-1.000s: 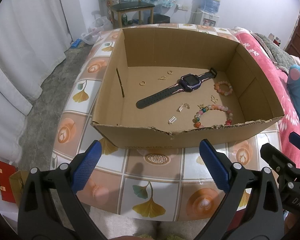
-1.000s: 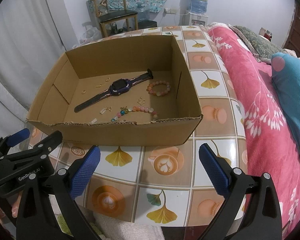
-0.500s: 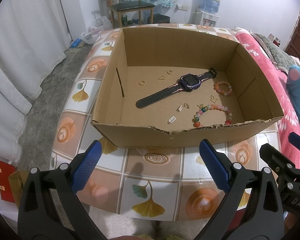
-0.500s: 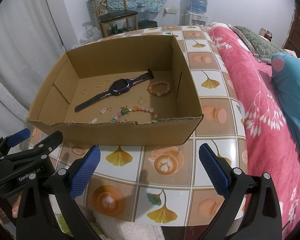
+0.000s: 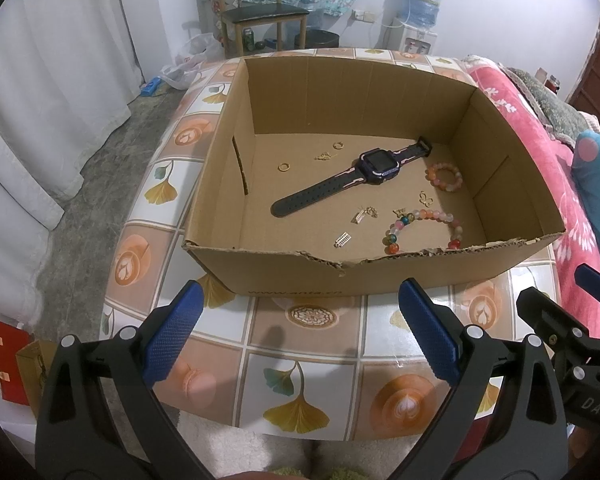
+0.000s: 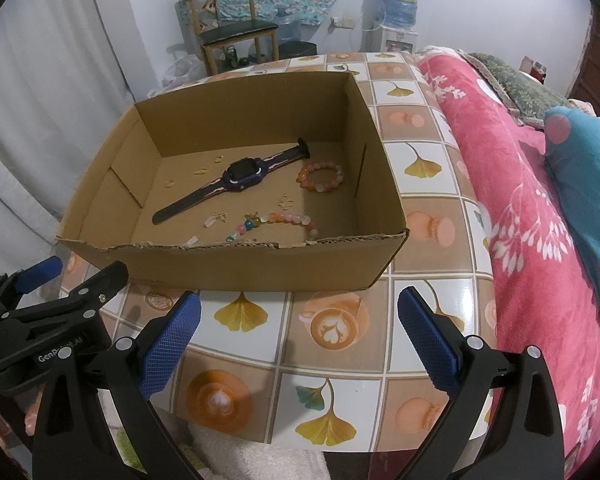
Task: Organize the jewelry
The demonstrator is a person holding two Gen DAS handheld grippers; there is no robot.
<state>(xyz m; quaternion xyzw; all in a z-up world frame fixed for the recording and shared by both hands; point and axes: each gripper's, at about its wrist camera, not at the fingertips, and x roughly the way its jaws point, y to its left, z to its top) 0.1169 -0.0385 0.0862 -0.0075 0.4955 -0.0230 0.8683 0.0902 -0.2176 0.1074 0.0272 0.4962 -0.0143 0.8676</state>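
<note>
purple smartwatch (image 5: 378, 162), two beaded bracelets (image 5: 424, 224), seemingly gold trinkets (image 5: 365, 213)

From my remote feed: a white-walled room, white curtains (image 5: 40, 92) hanging at left over a grey mottled floor (image 5: 100, 168). A wooden chair (image 5: 260, 16) and a water dispenser (image 5: 420, 12) stand against the far wall; a bed with a pink floral blanket (image 6: 520, 200) runs along the right.

dim even indoor light, soft shadows, strong fisheye edge warping
</note>
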